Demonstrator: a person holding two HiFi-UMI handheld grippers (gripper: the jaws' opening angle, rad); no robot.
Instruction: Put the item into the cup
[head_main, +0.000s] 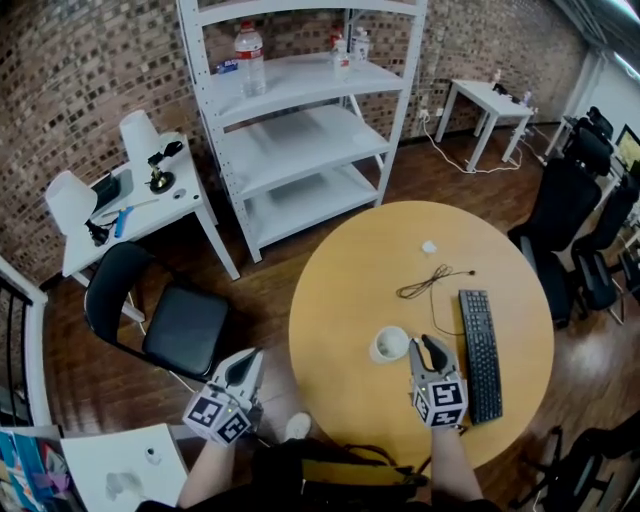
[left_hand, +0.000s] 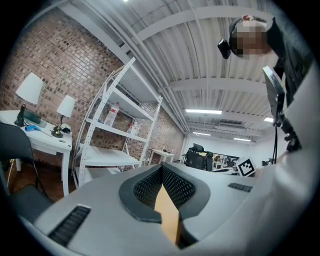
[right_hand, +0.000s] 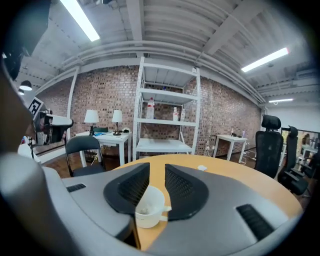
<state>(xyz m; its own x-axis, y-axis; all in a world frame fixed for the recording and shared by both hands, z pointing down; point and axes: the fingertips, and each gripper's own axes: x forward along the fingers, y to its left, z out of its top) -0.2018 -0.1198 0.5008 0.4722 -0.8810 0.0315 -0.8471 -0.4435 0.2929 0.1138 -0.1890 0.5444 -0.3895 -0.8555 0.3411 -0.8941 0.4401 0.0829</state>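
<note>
A white cup (head_main: 389, 345) with a handle stands on the round wooden table (head_main: 350, 280), near its front edge. My right gripper (head_main: 428, 346) is just right of the cup and its jaws stand apart with nothing pressed between them. In the right gripper view the cup (right_hand: 149, 207) shows low in the gap of the right gripper (right_hand: 153, 171), and something small and dark seems to lie at its bottom. My left gripper (head_main: 250, 358) hangs off the table to the left, above the floor. In its own view the left gripper (left_hand: 161, 170) has its tips together.
A black keyboard (head_main: 482, 352) lies right of my right gripper. Farther back on the table are a black cable (head_main: 430, 282) and a small white object (head_main: 429, 247). A black chair (head_main: 165, 315), a white shelf rack (head_main: 300, 120) and a white side table (head_main: 130, 205) stand to the left.
</note>
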